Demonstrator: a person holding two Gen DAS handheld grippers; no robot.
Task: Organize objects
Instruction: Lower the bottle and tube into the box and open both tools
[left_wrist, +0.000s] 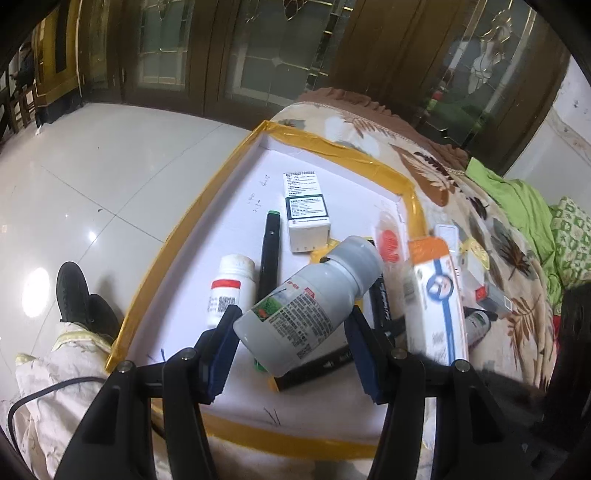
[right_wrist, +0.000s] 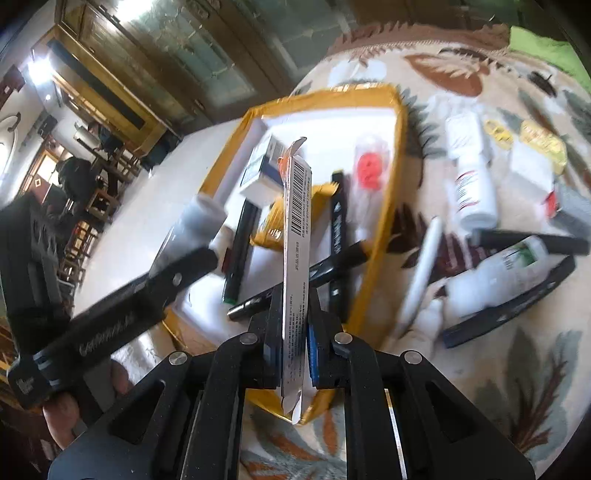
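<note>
A white tray with a yellow-taped rim (left_wrist: 207, 206) (right_wrist: 397, 147) lies on a leaf-patterned blanket. In it are a white carton (left_wrist: 306, 218), a black pen with a green cap (left_wrist: 269, 254), a small white bottle with a red label (left_wrist: 231, 288), an orange blister pack (left_wrist: 388, 240) and black markers (right_wrist: 338, 236). My left gripper (left_wrist: 291, 347) is shut on a tilted grey-capped bottle (left_wrist: 306, 306) above the tray. My right gripper (right_wrist: 293, 332) is shut on a flat white and orange box (right_wrist: 295, 240), held edge-up over the tray's near corner; the box (left_wrist: 436, 295) also shows in the left wrist view.
Loose on the blanket (right_wrist: 517, 369) right of the tray are a white bottle (right_wrist: 472, 184), a green-labelled bottle (right_wrist: 498, 273), a white pen (right_wrist: 421, 273), yellow packets (right_wrist: 543, 144) and black pens. A person's leg and shoe (left_wrist: 74, 295) stand on the tiled floor to the left.
</note>
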